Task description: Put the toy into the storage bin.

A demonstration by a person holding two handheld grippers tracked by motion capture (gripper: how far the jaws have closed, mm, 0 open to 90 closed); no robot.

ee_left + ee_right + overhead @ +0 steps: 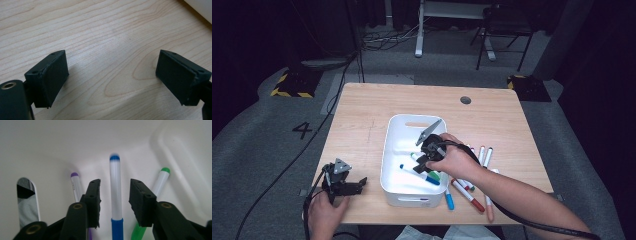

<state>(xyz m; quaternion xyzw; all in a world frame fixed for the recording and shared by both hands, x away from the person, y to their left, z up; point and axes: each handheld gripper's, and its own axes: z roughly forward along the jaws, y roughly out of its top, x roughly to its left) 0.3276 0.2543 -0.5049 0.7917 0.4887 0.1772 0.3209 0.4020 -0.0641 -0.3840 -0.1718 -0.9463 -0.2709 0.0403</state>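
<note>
A white bin (pixel 393 150) stands on the wooden table (pixel 362 115). My right gripper (pixel 422 162) reaches down into it, held by a hand. In the right gripper view its jaws (pixel 115 195) stand apart on either side of a blue-capped white marker (pixel 115 185), and the pads do not touch it. A purple-tipped marker (pixel 75 185) lies to the left and a green marker (pixel 160 182) to the right on the bin floor. My left gripper (pixel 359 184) rests near the table's front left corner, wide open over bare wood (pixel 100 30), with nothing between its pads.
Several markers (pixel 467 192) lie on the table just right of the bin, one blue-capped (pixel 449 200) by its front corner. A handle slot (pixel 26 200) opens in the bin wall. A cable port (pixel 465 100) sits at the table's far side.
</note>
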